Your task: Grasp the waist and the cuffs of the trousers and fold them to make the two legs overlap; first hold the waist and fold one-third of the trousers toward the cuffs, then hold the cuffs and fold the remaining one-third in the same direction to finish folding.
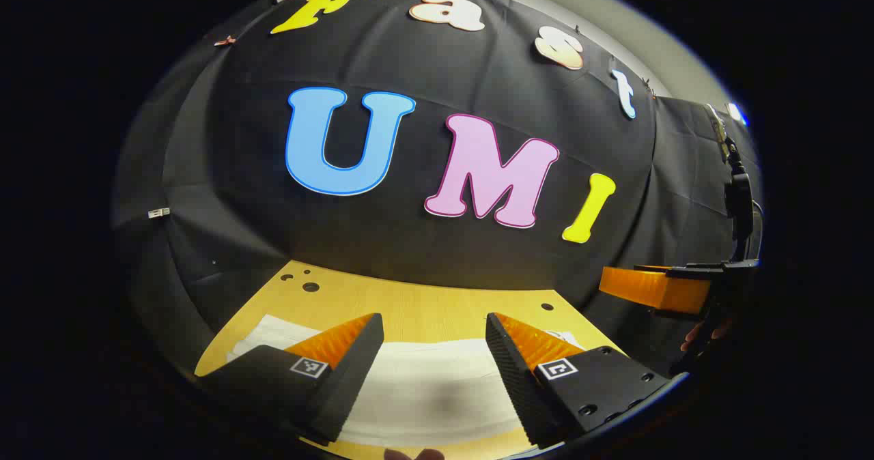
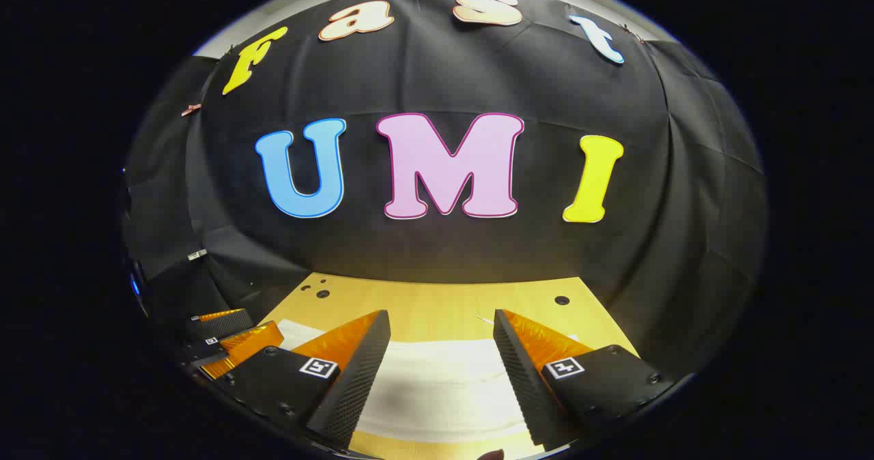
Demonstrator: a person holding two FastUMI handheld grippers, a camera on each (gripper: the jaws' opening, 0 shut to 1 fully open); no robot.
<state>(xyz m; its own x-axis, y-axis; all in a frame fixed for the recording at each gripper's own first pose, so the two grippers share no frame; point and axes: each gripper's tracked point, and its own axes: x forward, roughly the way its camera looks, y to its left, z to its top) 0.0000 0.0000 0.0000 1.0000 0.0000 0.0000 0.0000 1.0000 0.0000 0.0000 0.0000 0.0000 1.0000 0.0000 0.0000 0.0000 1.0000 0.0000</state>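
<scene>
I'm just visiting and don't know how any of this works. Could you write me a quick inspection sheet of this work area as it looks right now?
Surface: wooden table, with a few small round holes.
Job's things: white trousers lying flat on the table; stage of folding cannot be told.
Clutter: nothing seen.
Grippers: left gripper open above the trousers; right gripper open above them, holding nothing.
Cables: a dark cable at the right edge of the left gripper view.
Surroundings: black cloth wall.

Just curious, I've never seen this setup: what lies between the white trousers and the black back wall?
In both views, just bare wooden table with a few small holes lies between the white trousers and the wall.
</scene>
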